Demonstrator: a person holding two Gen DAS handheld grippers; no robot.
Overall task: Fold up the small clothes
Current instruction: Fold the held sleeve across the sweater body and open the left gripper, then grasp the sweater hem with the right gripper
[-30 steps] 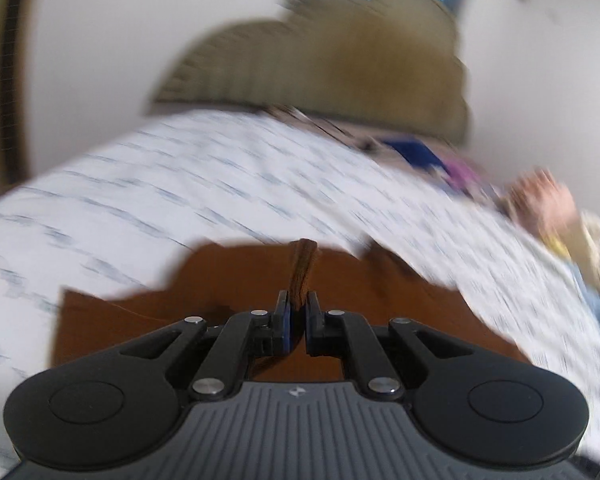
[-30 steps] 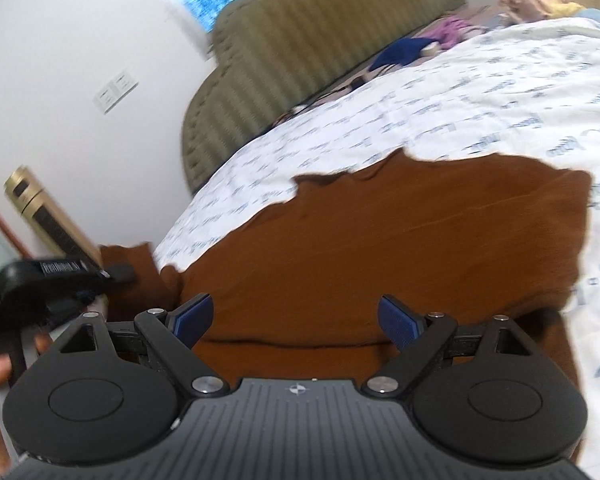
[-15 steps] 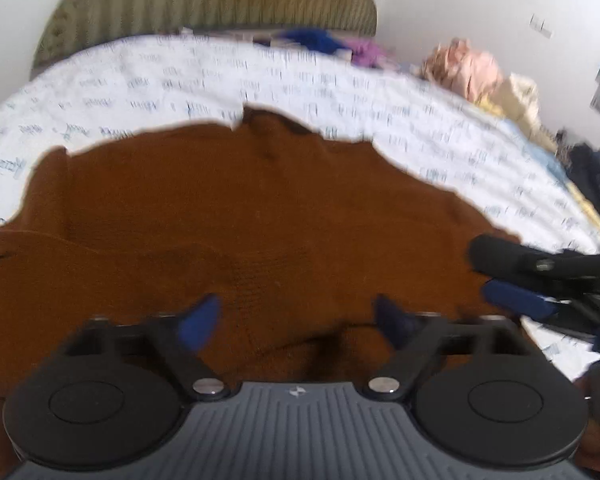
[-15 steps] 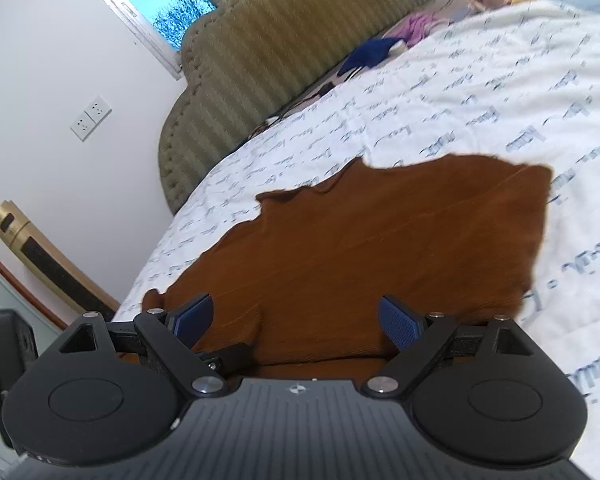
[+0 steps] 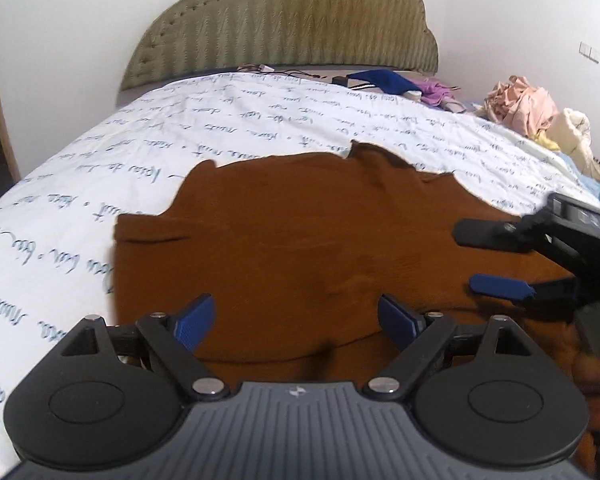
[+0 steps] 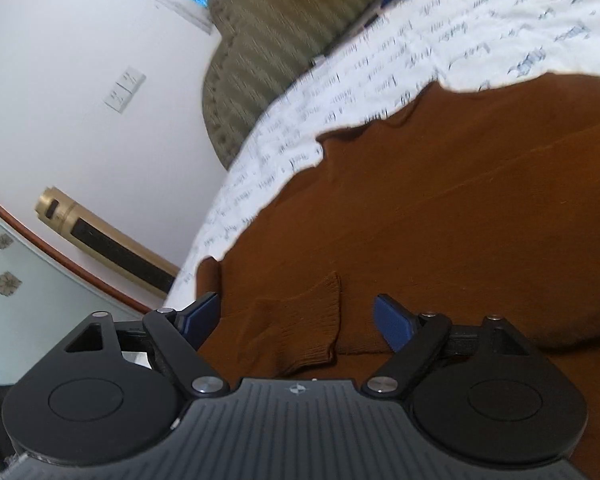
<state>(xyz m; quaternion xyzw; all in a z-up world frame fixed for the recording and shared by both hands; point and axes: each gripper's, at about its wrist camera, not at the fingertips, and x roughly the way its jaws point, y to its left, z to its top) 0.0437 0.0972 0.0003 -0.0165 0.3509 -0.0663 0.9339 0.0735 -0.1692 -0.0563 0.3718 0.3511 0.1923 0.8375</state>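
Observation:
A brown knit sweater [image 5: 320, 240] lies spread on the white printed bedsheet [image 5: 180, 148]. My left gripper [image 5: 296, 316] is open and empty, just above the sweater's near hem. My right gripper [image 6: 298, 316] is open and empty, low over the sweater [image 6: 440, 208], with a ribbed sleeve cuff [image 6: 316, 320] lying between its blue fingertips [image 6: 392, 322]. The right gripper also shows in the left wrist view [image 5: 496, 260], open over the sweater's right side.
An olive padded headboard [image 5: 284, 20] stands at the far end. Blue and purple clothes [image 5: 384, 80] and a pink and cream pile [image 5: 532, 108] lie at the bed's far right. A gold tower unit [image 6: 112, 244] stands beside the bed's left edge.
My left gripper let go of the brown fabric, opened and drew back over the hem. My right gripper dropped lower and closer to the sleeve cuff, staying open.

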